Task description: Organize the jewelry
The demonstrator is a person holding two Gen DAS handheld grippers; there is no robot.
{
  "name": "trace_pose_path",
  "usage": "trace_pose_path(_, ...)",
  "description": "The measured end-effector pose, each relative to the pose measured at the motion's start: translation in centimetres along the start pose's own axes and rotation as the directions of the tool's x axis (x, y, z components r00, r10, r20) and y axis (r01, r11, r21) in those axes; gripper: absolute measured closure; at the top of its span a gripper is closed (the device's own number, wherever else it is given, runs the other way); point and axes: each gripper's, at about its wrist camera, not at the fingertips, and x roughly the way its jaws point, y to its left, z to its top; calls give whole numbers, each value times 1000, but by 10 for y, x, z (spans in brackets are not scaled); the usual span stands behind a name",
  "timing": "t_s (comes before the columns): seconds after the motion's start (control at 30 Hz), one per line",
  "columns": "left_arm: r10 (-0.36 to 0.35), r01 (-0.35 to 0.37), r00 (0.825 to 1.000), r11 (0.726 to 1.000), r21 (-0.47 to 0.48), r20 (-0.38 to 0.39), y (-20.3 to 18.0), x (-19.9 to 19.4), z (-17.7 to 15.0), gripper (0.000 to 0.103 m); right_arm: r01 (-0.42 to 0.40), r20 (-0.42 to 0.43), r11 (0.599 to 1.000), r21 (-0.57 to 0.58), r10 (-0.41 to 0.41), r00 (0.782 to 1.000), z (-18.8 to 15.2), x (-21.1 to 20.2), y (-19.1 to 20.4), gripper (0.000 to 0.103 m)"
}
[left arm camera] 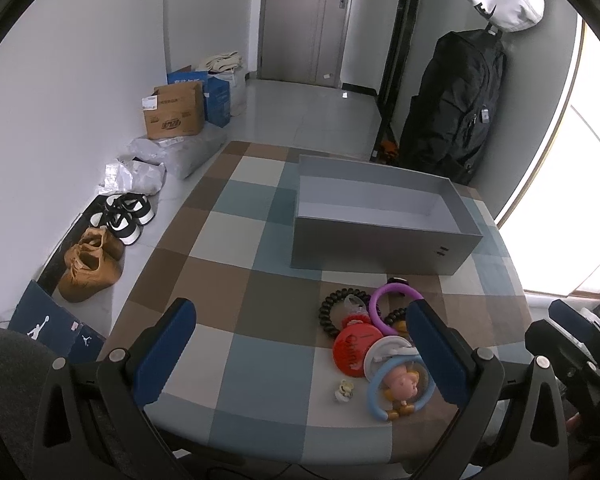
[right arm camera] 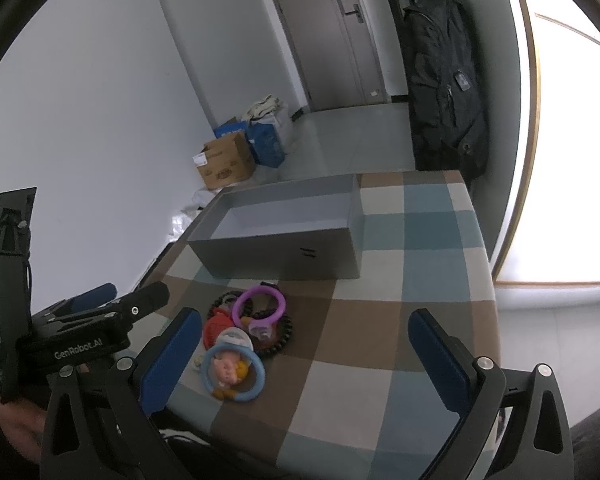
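Note:
A pile of jewelry lies on the checkered table: a light blue ring with a pink and yellow figure, a white piece, a red disc, a purple ring, a black coil band and a small pale earring. An open empty grey box stands just behind the pile. My left gripper is open above the table's near edge, left of the pile. My right gripper is open, right of the pile; the box shows behind.
Shoes, cardboard boxes and bags sit on the floor left of the table. A black backpack hangs by the door at the back right. A bright window is on the right.

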Motion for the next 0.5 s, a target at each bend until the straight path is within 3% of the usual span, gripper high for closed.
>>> trace_pose_path(0.2,-3,3,1000,1000,3,0,1,-1,1,1,-5,-7,1000,-2,5,1000,0,0,0,0)
trace_pose_path(0.37,-11,11,1000,1000,-5,-23,3,2,1,1,31,-66,999,-45,-34,997,-4,12,5,0)
trace_pose_path(0.5,-26,24,999,999,-41,-36,13,2,5,1,15,-128,997,-73,-24,991,-11,24,11,8)
